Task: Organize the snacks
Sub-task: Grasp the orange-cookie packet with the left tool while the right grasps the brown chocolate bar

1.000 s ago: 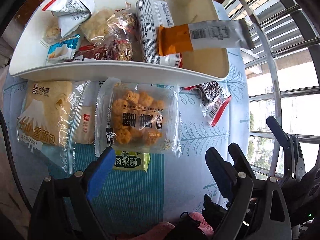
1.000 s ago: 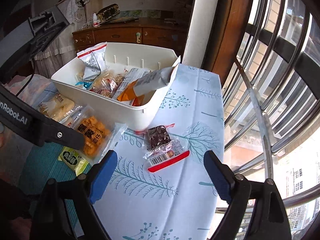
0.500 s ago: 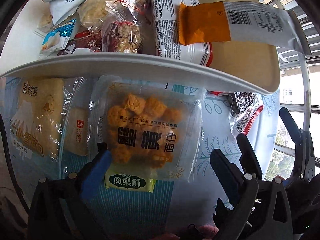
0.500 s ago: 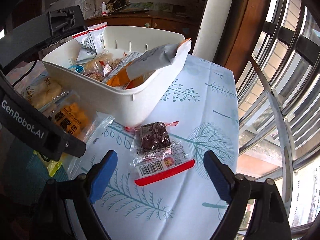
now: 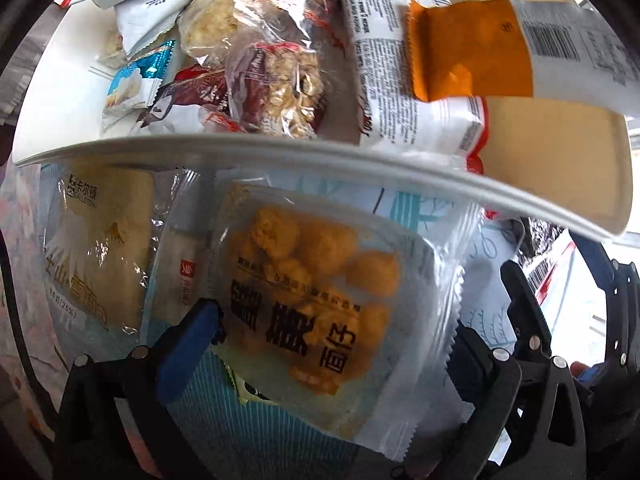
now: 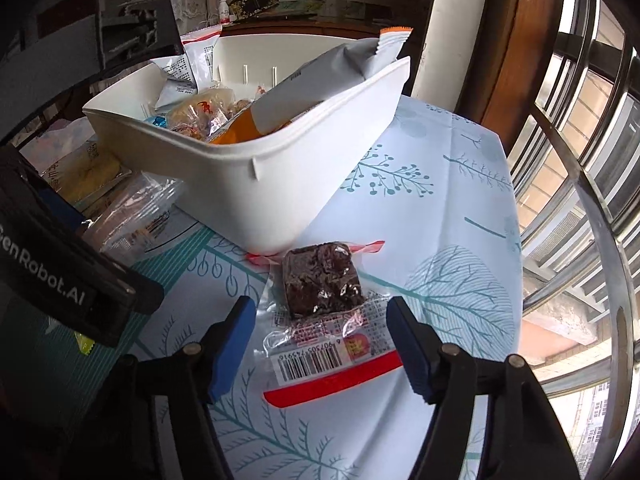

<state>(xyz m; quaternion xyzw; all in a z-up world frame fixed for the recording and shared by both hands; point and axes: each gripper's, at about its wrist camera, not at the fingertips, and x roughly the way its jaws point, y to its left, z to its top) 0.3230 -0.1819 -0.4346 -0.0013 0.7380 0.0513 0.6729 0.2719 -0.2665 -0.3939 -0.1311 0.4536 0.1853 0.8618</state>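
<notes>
Bench by the window, tree-print cloth [image 6: 440, 208]. Left claw [image 5: 332, 344] spread wide over the yellow puff pack [image 5: 316, 300], not gripping; pinch its edges. Right claw [image 6: 320, 340] has been closing around the dark cake pack [image 6: 320, 280], pads clear. The bin [image 6: 280, 184] wall crowds both; green packet [image 5: 244, 390] lies underneath.

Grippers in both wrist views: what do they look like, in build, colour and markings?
Both match. The right gripper has two black angular arms with silver rivets at the pivots, each ending in a blue ribbed pad. The left gripper shows the same black frame, rivets and blue pad; seen from the right wrist view, its black body carries white "GenRobot.AI" lettering. No sleeve is visible.
</notes>
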